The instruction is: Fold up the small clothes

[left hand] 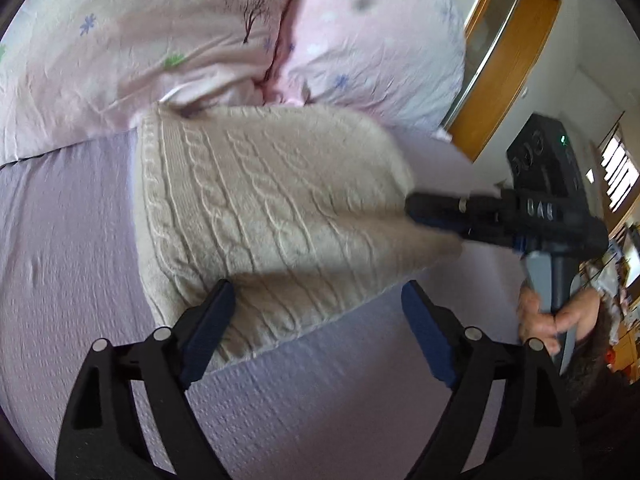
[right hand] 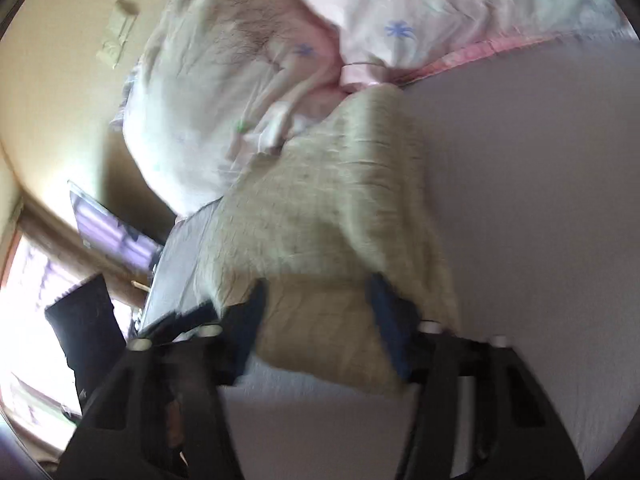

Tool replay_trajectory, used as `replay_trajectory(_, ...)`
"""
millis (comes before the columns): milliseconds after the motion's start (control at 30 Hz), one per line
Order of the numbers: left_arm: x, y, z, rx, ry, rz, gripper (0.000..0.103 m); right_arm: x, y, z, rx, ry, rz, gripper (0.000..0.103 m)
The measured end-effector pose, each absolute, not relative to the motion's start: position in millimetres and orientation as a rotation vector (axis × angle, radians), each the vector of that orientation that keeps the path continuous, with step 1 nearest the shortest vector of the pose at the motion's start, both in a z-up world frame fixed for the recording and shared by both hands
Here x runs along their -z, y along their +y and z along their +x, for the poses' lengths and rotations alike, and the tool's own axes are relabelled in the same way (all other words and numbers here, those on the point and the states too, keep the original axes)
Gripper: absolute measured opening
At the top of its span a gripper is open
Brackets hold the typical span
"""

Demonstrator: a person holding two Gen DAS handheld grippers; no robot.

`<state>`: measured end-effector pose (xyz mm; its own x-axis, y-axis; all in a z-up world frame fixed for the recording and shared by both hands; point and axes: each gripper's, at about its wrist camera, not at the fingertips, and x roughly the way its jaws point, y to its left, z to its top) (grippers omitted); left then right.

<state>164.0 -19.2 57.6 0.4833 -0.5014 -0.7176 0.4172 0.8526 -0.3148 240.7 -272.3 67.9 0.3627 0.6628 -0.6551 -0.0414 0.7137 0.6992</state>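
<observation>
On lilac bedsheet [left hand: 80,280]: beige cable-knit sweater [left hand: 248,200]. Right gripper [left hand: 416,206] pinches its raised edge; left gripper [left hand: 320,320] fingers spread, holding nothing.

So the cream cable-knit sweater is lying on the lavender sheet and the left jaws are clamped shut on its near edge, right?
Not quite. The sweater does lie on the lavender sheet, but the left gripper has its jaws wide open at that near edge, not clamped shut on it. The left wrist view shows this.
</observation>
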Motion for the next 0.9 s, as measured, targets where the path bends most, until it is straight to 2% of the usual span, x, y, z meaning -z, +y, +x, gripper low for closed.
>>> replay_trajectory(100,-61.3,-14.2,157.6,0.576,0.905,-0.109,0.085,-79.0,-271.0,232.6,-0.484,1.102,0.609,0.043)
replay_trajectory(167,-63.9,-6.4,151.8,0.585,0.896,-0.14,0.085,-92.8,-267.3,218.9,-0.479,1.053,0.548,0.057)
replay_trajectory(233,-67.6,7.6,143.4,0.582,0.876,-0.194,0.085,-109.3,-265.5,204.3,-0.459,0.987,0.487,0.099)
replay_trajectory(367,-72.8,34.9,134.0,0.506,0.842,-0.304,0.085,-134.6,-254.3,179.6,-0.486,0.804,0.376,0.097)
replay_trajectory(400,-73.2,39.6,134.2,0.495,0.833,-0.324,0.085,-137.4,-249.5,180.8,-0.512,0.79,0.366,0.093)
replay_trajectory(433,-73.0,46.2,134.1,0.48,0.819,-0.353,0.085,-138.0,-241.3,182.9,-0.52,0.791,0.336,0.085)
replay_trajectory(500,-71.4,56.0,136.4,0.453,0.812,-0.397,0.085,-135.2,-227.5,192.3,-0.454,0.813,0.242,0.079)
replay_trajectory(633,-68.6,61.3,140.0,0.427,0.823,-0.413,0.085,-122.8,-191.3,204.7,-0.397,0.877,0.02,0.078)
replay_trajectory(733,-67.2,55.5,140.1,0.435,0.835,-0.388,0.089,-87.7,-164.1,205.7,-0.297,1.0,-0.241,0.078)
replay_trajectory(767,-67.0,54.1,138.6,0.444,0.839,-0.38,0.09,-82.8,-161.0,200.7,-0.283,0.988,-0.285,0.078)
replay_trajectory(900,-69.1,45.9,134.7,0.439,0.837,-0.32,0.097,-112.7,-184.0,185.6,-0.321,0.886,-0.146,0.079)
